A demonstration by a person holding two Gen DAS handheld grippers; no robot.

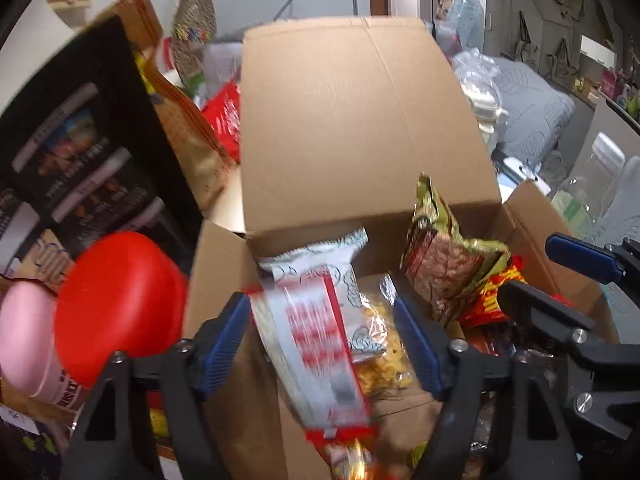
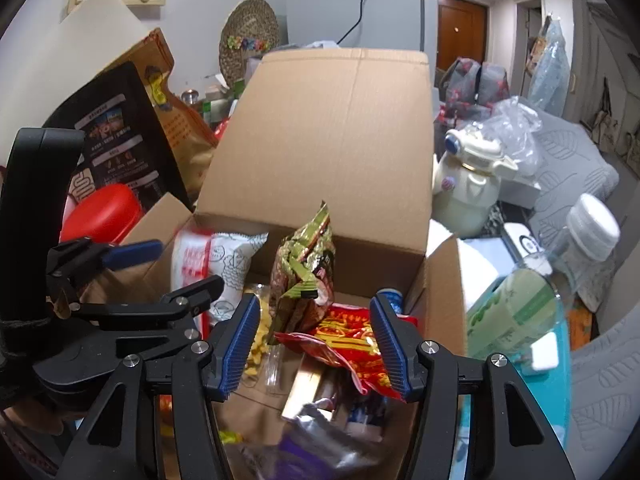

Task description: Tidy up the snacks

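Upright flap (image 2: 332,128) behind crowded box (image 2: 444,280)

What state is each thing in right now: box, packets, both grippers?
cardboard box: open, back flap standing up
white-and-red packet: blurred, tilted between the left pads, not visibly clamped
green-gold packet: upright in the box, crumpled
red-yellow packet: lying in the box
left gripper: open
right gripper: open, over the box
clear bottle: capped, outside the box

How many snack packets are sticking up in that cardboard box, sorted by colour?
White and red packet: 1
Green and brown packet: 1
Red and yellow packet: 1
Clear bag of yellow snacks: 1
Total: 4 that can be told apart; more lie blurred below.
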